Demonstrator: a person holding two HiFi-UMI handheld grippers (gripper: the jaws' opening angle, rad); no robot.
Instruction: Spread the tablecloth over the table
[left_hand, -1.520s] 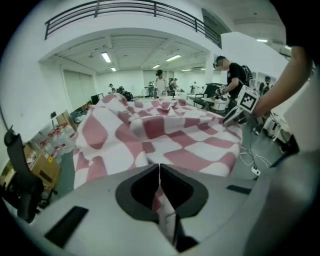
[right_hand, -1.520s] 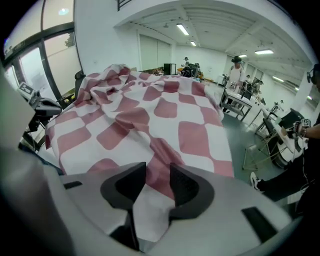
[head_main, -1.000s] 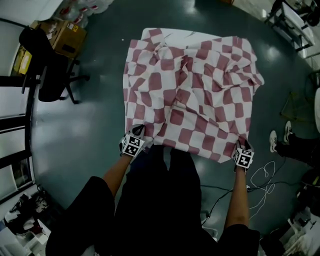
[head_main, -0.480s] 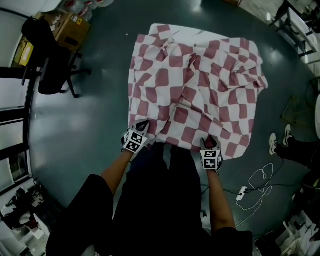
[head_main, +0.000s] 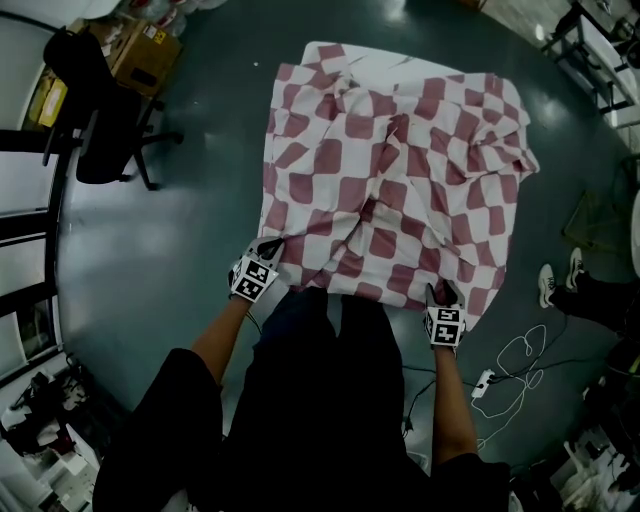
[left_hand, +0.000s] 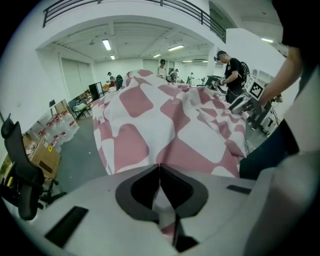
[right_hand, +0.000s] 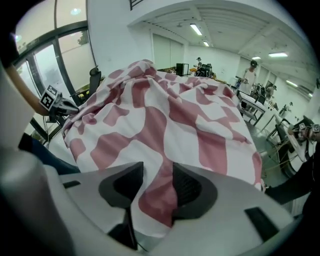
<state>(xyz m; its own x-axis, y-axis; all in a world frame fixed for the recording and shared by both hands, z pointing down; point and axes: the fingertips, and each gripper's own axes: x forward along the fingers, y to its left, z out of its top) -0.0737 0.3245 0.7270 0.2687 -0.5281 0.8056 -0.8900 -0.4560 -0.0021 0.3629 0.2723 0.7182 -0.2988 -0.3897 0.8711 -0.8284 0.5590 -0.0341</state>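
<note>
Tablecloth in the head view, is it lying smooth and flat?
No, the tablecloth is rumpled, with raised folds and creases running across its middle.

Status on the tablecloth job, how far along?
Done: the tablecloth lies over the table and hangs off its sides. In hand: left gripper shut on the near-left hem; right gripper open, hem between its fingers. Left: ridges bunched across the middle need pulling flat.
</note>
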